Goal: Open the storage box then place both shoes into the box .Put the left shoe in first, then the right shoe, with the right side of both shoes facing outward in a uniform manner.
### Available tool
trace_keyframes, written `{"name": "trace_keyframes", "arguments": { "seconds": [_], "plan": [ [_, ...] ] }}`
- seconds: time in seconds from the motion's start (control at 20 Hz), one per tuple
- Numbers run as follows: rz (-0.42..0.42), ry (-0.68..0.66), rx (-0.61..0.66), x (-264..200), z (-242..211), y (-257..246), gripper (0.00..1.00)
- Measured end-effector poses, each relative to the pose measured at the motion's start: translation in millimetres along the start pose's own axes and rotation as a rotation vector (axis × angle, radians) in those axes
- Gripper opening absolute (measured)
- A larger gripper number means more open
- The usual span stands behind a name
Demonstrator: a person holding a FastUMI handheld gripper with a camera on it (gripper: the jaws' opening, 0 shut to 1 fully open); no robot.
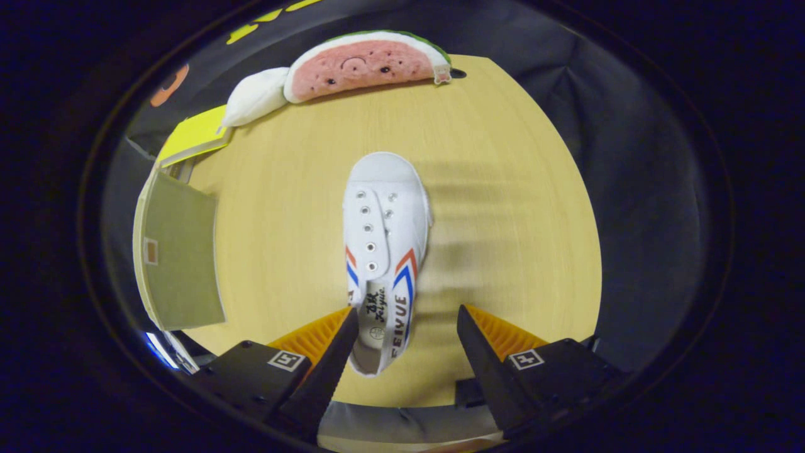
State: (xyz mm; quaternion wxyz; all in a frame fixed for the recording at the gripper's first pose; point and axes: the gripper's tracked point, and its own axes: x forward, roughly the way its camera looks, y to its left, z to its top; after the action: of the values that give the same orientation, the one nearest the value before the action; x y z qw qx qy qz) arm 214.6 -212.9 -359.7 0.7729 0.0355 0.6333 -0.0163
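While the gripper (407, 318) hangs over the near part of the wooden table (503, 189), its two fingers stand spread wide apart, pressing on nothing. White shoe (385, 251) lies flat on the tabletop, toe pointing far, heel near. Heel end sits between the fingers, closer to the left finger (333, 352), whose tip looks to meet or overlap the shoe's left edge; actual contact cannot be told. Right finger (484, 352) stands apart from the shoe, with bare wood between them. Shoe has no laces, eyelets exposed, tongue showing, red and blue stripes on both sides near the opening, dark lettering along the right side.

Storage box (179, 251) sits at the left of the table, well apart from the shoe. A flat greyish panel with pale edges faces up, a small brownish square near its left edge. Whether the box is open or closed cannot be told from this angle.

Far left, beyond the box, a yellow flat item (192, 138) lies at the table's edge. At the far edge, a watermelon-slice plush (368, 63), pink with white and green rim, rests on its side. Just left of it and touching it, a white plush (255, 97). Soft shadows fall on the wood right of the shoe.
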Motion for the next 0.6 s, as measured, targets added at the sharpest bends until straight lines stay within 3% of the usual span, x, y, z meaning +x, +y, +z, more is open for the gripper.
{"name": "trace_keyframes", "arguments": {
  "seconds": [0.3, 0.35, 0.45, 0.55, 0.6],
  "plan": [
    [-0.053, 0.057, -0.039, 35.9, 17.5, -5.6, 0.97],
    [-0.029, 0.081, -0.055, 39.2, 15.6, 0.8, 0.95],
    [0.004, 0.070, -0.080, 42.3, 18.3, 10.2, 0.66],
    [0.013, 0.067, -0.053, 37.6, 18.0, 6.0, 0.26],
    [0.013, 0.073, -0.035, 35.8, 18.5, 3.8, 0.21]
  ]
}}
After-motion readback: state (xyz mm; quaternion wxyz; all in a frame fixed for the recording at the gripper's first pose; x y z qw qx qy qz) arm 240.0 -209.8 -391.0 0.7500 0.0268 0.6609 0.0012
